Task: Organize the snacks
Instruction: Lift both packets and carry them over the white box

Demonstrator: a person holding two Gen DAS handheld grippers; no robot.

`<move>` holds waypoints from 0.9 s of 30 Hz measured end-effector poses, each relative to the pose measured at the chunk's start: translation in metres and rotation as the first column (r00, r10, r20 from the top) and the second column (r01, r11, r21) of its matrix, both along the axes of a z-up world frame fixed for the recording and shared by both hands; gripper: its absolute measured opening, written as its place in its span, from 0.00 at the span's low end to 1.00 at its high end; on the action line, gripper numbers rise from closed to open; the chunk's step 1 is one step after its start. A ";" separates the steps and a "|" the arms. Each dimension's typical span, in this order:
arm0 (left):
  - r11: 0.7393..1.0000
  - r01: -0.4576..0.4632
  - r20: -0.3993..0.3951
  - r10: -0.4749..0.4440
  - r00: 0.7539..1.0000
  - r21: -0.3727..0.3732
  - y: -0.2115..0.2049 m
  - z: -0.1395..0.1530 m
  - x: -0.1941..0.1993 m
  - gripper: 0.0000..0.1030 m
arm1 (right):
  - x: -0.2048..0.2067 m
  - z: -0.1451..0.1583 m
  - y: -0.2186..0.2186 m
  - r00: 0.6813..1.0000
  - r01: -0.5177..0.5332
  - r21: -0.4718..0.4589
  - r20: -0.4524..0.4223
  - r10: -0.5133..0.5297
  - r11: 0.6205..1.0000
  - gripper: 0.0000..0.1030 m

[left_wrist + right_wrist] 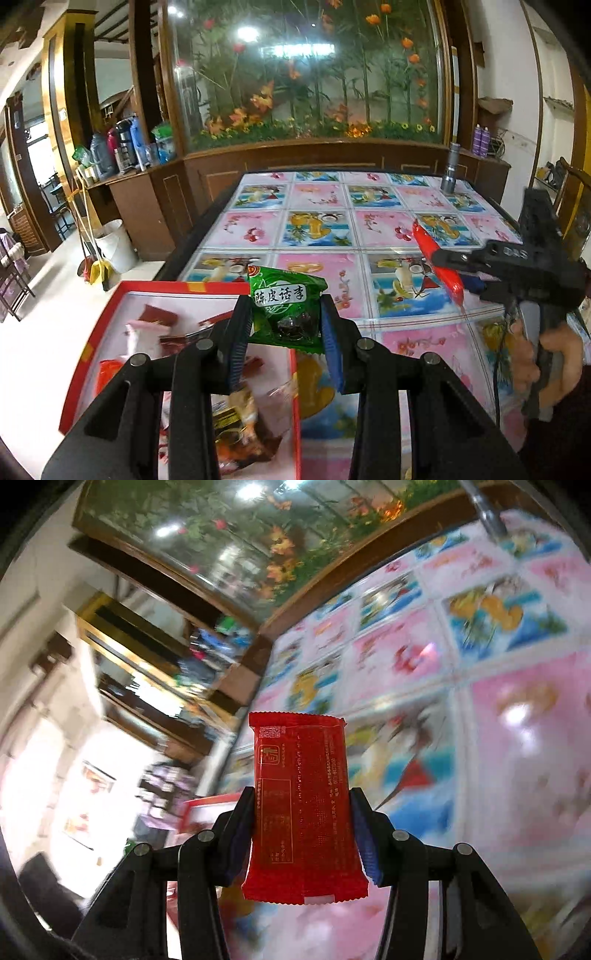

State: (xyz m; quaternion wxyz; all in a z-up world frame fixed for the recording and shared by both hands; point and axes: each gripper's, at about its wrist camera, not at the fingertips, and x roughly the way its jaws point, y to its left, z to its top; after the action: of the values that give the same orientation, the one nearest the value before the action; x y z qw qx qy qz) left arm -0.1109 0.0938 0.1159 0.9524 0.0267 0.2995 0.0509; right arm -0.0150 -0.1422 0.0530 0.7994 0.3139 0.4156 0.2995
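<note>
Green plum-candy packet (285, 308) sits pinched in the left gripper (284, 332) jaws at lower centre, above the red snack box (297, 406) rim. Right gripper (301, 834) jaws clamp a red snack packet (301, 805) over the counter (317, 229); a flashlight (451, 170) stands upper right.

Bright daylight; right view motion-blurred, fisheye-warped edges

A lived-in home room, probably a dining or sitting room.

A table (325, 229) covered with a fruit-and-flower printed cloth is seen, and everything else is placed around it. Behind it a large glass case of artificial flowers (306, 70) is set in wooden cabinets. To its left, thermos flasks and bottles (122, 147) are kept on a counter; a white bucket (114, 245) stands below.
</note>
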 end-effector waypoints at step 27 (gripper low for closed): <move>0.986 -0.152 0.077 0.157 0.985 -0.067 0.084 -0.003 -0.065 0.33 | -0.100 0.063 0.090 0.972 -0.210 0.032 0.117 0.205 0.977 0.49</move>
State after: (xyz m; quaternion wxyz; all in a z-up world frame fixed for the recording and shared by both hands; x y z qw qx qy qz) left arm -0.1756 0.1775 0.1133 0.9574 -0.0277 0.2627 0.1168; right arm -0.1155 -0.0525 0.1165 0.7789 0.2689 0.3935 0.4076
